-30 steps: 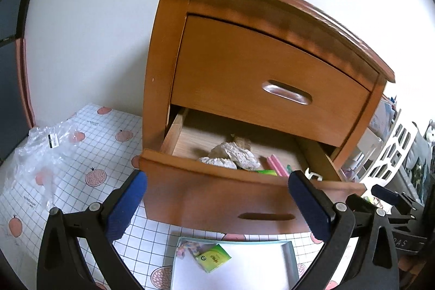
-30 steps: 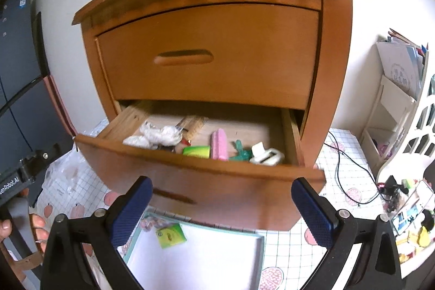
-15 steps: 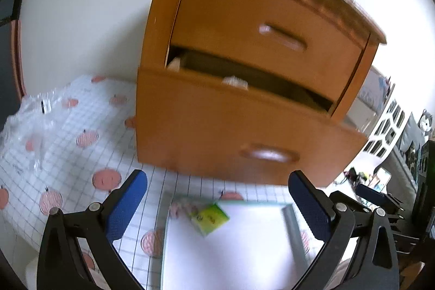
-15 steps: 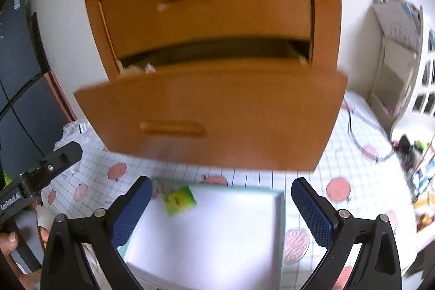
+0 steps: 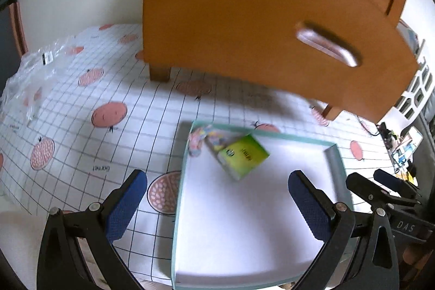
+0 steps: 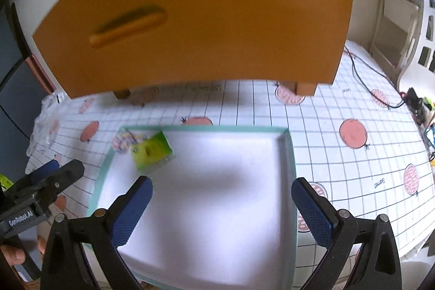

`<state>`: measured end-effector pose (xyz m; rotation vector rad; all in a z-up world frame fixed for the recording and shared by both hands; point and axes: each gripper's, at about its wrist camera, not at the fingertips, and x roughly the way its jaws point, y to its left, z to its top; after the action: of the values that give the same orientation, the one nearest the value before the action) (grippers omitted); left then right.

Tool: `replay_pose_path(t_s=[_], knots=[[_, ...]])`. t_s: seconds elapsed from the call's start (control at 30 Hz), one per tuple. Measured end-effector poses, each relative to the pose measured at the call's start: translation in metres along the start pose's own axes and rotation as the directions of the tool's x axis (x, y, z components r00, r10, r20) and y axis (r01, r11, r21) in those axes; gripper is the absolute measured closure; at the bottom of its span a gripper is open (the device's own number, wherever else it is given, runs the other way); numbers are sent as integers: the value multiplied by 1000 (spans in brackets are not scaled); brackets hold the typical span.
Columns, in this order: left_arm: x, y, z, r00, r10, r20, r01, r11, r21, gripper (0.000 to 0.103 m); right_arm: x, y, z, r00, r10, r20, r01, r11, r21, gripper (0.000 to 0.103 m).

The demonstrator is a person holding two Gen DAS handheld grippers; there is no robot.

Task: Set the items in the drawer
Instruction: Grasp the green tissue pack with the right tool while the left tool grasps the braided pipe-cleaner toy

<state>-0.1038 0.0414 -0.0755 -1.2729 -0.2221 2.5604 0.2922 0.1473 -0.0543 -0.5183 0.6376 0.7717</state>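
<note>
Both grippers (image 5: pixel 217 197) (image 6: pixel 221 201) spread, empty; green packet (image 5: pixel 243 156) ahead in tray (image 5: pixel 333 162) far-left corner

Green packet (image 5: pixel 244 155) in teal-rimmed white tray (image 5: pixel 333 162), orange-brown cabinet (image 5: pixel 244 4)

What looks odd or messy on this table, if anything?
Little stands out. A crumpled clear plastic bag lies loose on the tablecloth, and the green packet sits askew in a corner of the tray.

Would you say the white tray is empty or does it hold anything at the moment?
Not empty: the tray holds a green packet and a pastel item in one corner.
</note>
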Motion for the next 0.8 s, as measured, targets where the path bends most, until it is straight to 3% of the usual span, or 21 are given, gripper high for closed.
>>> replay_pose_path(t_s=[0.33,0.8], knots=[[35,8,-8,996,26,-80,-28,999,-20,0,38,-2,-16,996,-5,-85,6,1000,10,0],[58,26,5,992,98,-81,-105,991,-82,0,57,14,-9,995,3,-102,-6,1000,-24,0]])
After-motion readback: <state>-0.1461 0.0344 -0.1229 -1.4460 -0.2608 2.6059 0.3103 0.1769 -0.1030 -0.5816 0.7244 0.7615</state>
